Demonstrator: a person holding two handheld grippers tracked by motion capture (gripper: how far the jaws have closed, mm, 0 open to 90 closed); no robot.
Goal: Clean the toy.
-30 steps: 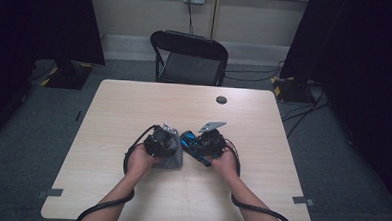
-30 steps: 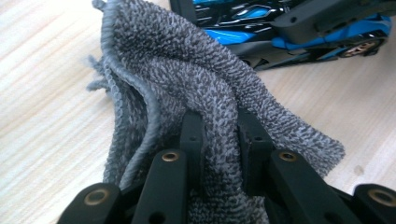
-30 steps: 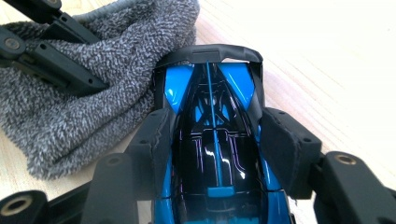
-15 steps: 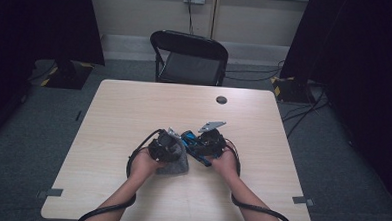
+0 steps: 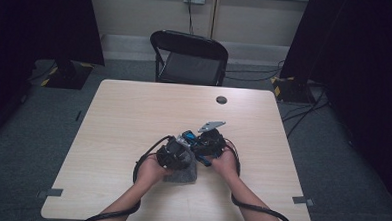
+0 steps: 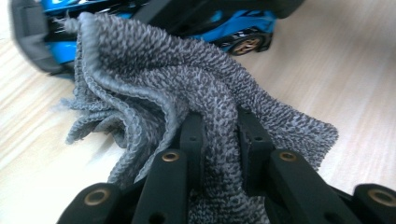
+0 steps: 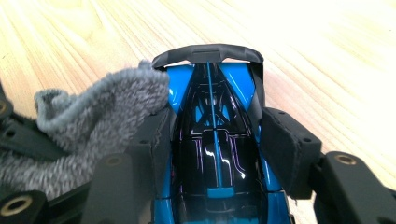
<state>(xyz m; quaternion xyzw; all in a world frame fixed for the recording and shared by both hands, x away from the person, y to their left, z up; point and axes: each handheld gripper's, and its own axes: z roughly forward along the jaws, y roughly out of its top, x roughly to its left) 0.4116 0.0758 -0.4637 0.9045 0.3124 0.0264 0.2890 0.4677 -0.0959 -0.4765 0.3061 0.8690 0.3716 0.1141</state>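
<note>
A blue and black toy car (image 7: 212, 135) sits on the table between the pads of my right gripper (image 7: 215, 140), which is shut on its body; its black rear wing points away. My left gripper (image 6: 219, 135) is shut on a grey knitted cloth (image 6: 177, 93), bunched and draped against the car's side (image 6: 243, 28). In the right gripper view the cloth (image 7: 93, 121) presses on the car's left flank. In the high view both grippers meet at the table's near middle, the left gripper (image 5: 174, 153) over the cloth (image 5: 183, 174) and the right gripper (image 5: 210, 143) beside the car (image 5: 189, 136).
A small dark round disc (image 5: 221, 99) lies near the far edge of the wooden table (image 5: 134, 113). A black folding chair (image 5: 189, 57) stands behind the table. Cables trail from both grippers along the person's forearms toward the near edge.
My left gripper with the cloth has shifted right, closer against the car. The right gripper and the car have stayed put.
</note>
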